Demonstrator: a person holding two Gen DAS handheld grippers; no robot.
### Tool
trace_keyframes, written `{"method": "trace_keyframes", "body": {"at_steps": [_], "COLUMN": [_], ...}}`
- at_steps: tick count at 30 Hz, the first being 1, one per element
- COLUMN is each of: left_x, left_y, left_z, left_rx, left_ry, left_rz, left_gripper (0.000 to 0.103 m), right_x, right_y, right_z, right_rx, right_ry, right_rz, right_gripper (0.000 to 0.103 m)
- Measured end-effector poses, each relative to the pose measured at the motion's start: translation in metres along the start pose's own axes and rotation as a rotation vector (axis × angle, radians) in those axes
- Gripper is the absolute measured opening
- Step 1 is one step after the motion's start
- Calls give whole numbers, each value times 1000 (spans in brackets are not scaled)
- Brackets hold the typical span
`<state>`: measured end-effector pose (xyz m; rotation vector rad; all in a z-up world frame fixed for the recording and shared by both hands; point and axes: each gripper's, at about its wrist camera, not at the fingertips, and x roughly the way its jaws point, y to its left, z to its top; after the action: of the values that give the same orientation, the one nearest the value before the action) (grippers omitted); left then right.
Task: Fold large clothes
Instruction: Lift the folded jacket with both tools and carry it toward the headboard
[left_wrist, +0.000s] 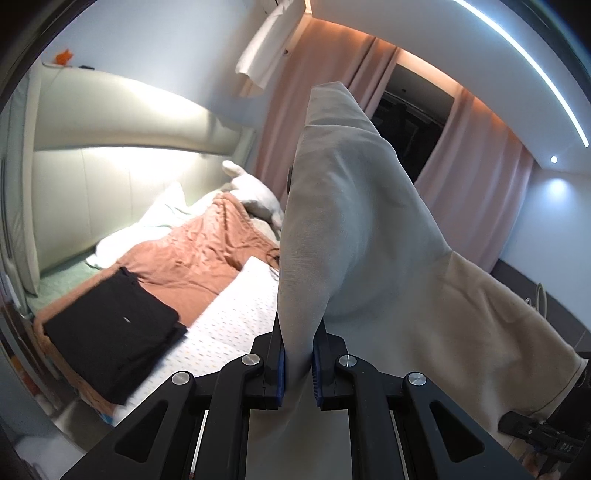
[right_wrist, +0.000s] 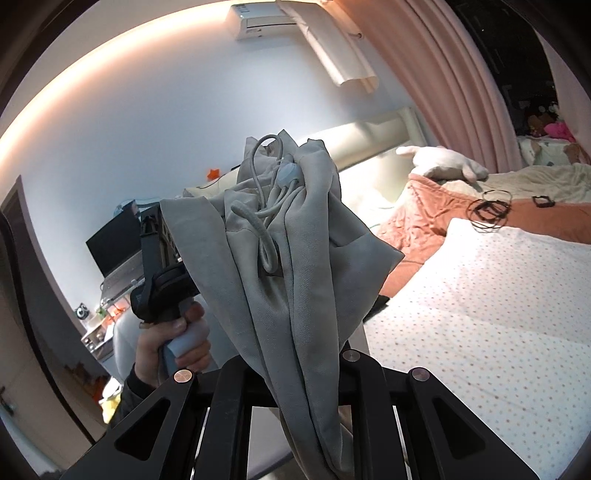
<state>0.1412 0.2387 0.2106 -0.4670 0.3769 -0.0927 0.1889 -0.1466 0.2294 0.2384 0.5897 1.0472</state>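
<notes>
grey trousers (left_wrist: 354, 229) pinched between both grippers' jaws, above bed (left_wrist: 229, 325)

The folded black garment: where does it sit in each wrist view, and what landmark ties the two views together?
Left wrist view: the folded black garment lies lower left, on the orange blanket at the bed's edge.
Right wrist view: not visible; the held grey garment fills the centre.
Shared landmark: the white plush toy by the pink curtain.
</notes>
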Motion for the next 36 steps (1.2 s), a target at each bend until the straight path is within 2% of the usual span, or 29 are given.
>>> {"method": "trace_keyframes", "body": {"at_steps": [7, 10, 17, 26, 30, 36], "left_x": [5, 11, 20, 36, 45, 64], "left_y": [50, 78, 153, 227, 253, 288], "left_z": [28, 38, 60, 86, 95, 103], "left_rx": [45, 20, -36, -97, -101, -106], "left_ry": [-4, 3, -9, -21, 6, 40], "left_rz": [104, 126, 236, 367, 443, 517], "left_gripper": [11, 11, 11, 11, 11, 11], "right_x": [83, 124, 218, 331, 379, 429], "right_y": [18, 28, 55, 76, 82, 73], "right_z": [13, 18, 29, 34, 31, 19], "right_rx": [-21, -36, -91, -130, -116, -54], "right_ry": [52, 85, 159, 276, 315, 358], "right_rz": [47, 72, 145, 249, 303, 378], "right_gripper": [13, 13, 13, 13, 13, 13]}}
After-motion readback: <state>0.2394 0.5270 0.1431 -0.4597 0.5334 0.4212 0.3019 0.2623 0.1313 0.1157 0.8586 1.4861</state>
